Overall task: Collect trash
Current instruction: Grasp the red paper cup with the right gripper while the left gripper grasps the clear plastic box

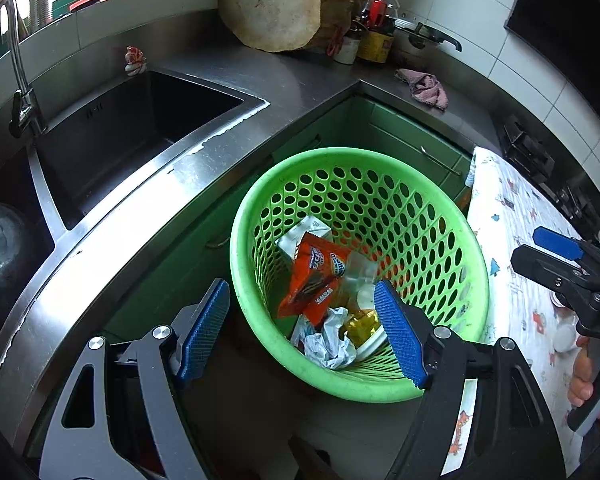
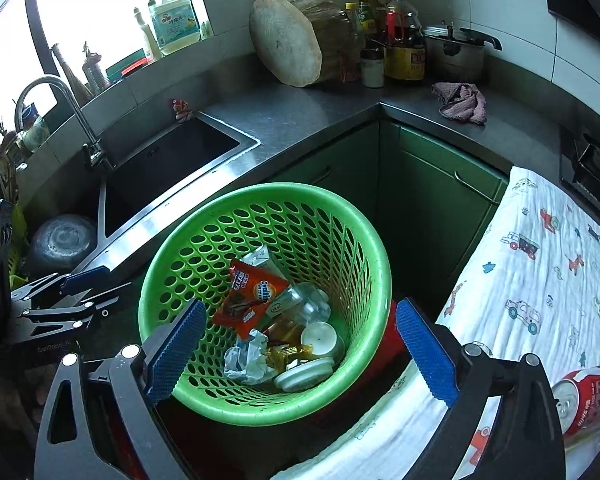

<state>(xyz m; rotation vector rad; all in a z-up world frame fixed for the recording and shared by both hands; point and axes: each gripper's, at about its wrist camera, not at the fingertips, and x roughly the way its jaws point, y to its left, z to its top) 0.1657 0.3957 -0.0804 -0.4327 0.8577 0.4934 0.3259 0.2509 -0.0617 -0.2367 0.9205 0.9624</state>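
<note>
Kitchen corner, both grippers, left gripper [image 1: 302,332] and right gripper [image 2: 300,348], wide apart, empty, above green basket [image 2: 356,232].

- The left gripper [image 1: 302,332] points steeply downward, its two blue-padded fingers [image 1: 204,328] spread apart with nothing clamped between them.
- The right gripper [image 2: 300,354] also tilts steeply down, its blue pads [image 2: 426,354] standing wider apart than the left's, and they press on nothing.
- In the left wrist view the right gripper shows at the right edge, seen side-on, with a hand [image 1: 584,376] wrapped around its handle below.
- In the right wrist view the left gripper appears at the left edge, its fingers pointing rightward.
</note>
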